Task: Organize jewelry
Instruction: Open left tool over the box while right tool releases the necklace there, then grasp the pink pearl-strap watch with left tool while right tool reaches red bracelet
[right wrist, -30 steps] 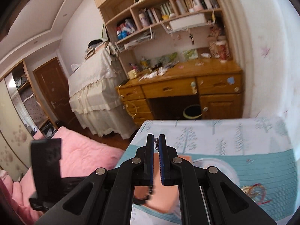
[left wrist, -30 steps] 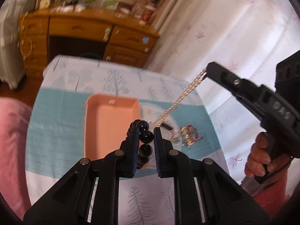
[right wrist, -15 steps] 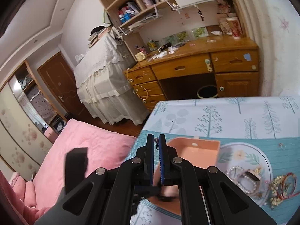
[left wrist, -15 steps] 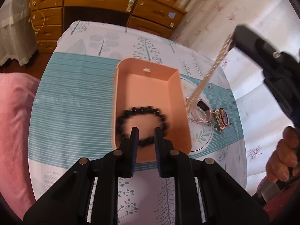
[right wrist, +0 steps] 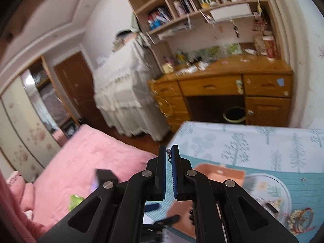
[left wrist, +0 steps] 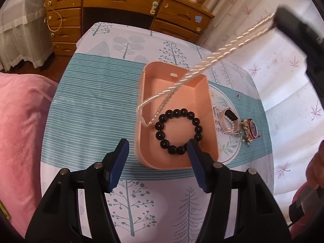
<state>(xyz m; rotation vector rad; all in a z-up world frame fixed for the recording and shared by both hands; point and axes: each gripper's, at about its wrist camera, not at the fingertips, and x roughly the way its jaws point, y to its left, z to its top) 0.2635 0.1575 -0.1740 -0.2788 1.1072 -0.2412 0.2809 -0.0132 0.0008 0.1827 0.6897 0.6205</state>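
Note:
A black bead bracelet [left wrist: 179, 131] lies flat in the peach tray [left wrist: 210, 125]. My left gripper [left wrist: 159, 158] hovers over the tray's near end with its jaws opening, and nothing is pressed between its pads. A long pearl necklace [left wrist: 202, 64] hangs from my right gripper [right wrist: 168, 158], which is shut on the necklace's clasp end [right wrist: 168, 151]. The necklace's lower loop [left wrist: 149, 109] dangles over the tray's left wall. The right gripper shows as a blurred dark shape [left wrist: 293, 32] at the upper right of the left wrist view.
A watch with pearls [left wrist: 227, 121] and a red and gold bangle pile [left wrist: 250, 130] lie on the tablecloth right of the tray. A pink bed [left wrist: 20, 125] borders the table on the left, a wooden desk [left wrist: 121, 4] stands behind. A person's hand [left wrist: 316, 166] is at right.
The left gripper came down over the tray, opened and let go of the black bracelet, which now lies in the tray. The right gripper carried the pearl necklace leftward over the tray.

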